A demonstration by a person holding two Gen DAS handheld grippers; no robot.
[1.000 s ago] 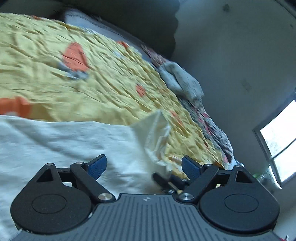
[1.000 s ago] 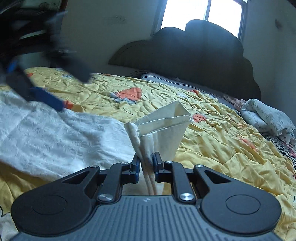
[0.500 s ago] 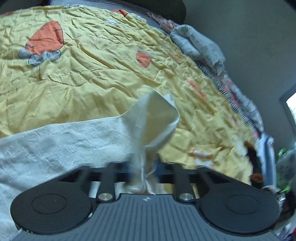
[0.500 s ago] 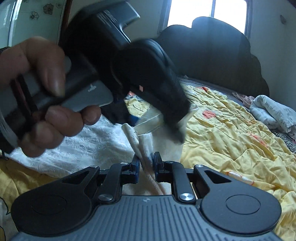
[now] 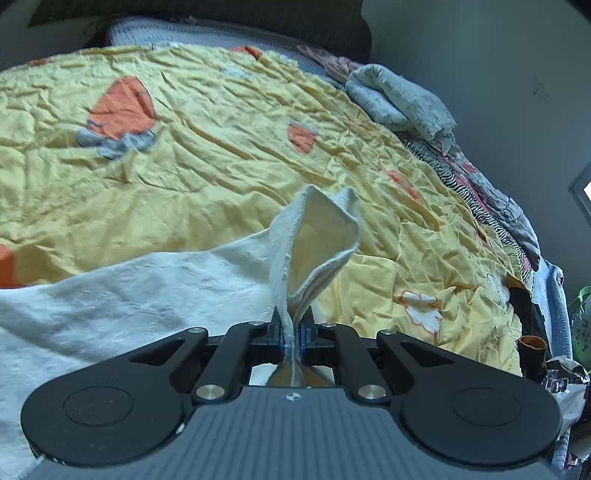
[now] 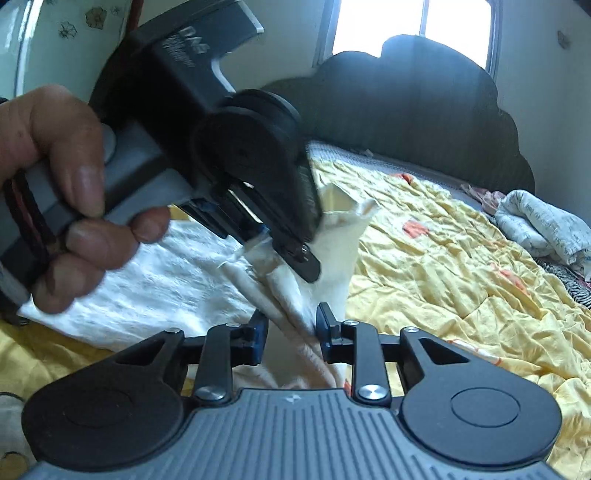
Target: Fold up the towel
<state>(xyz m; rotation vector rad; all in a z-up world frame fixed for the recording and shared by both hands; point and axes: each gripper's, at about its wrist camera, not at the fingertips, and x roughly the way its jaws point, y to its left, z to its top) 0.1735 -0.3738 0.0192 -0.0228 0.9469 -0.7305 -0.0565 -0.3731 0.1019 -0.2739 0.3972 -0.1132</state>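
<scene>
A white towel lies over the yellow bedspread, its corner pulled up into a cone. My left gripper is shut on the neck of that raised corner. In the right wrist view a hand holds the left gripper, clamped on the same towel corner just above my right gripper. The right fingers stand apart, and the bunched towel folds run loosely between them.
A dark headboard and a bright window are behind the bed. A rolled grey-white cloth lies at the far right of the bedspread. Patterned bedding and clutter line the bed's right edge.
The left gripper came in from the left and shut on the towel corner that the right gripper held. The right fingers have now parted around the towel.
</scene>
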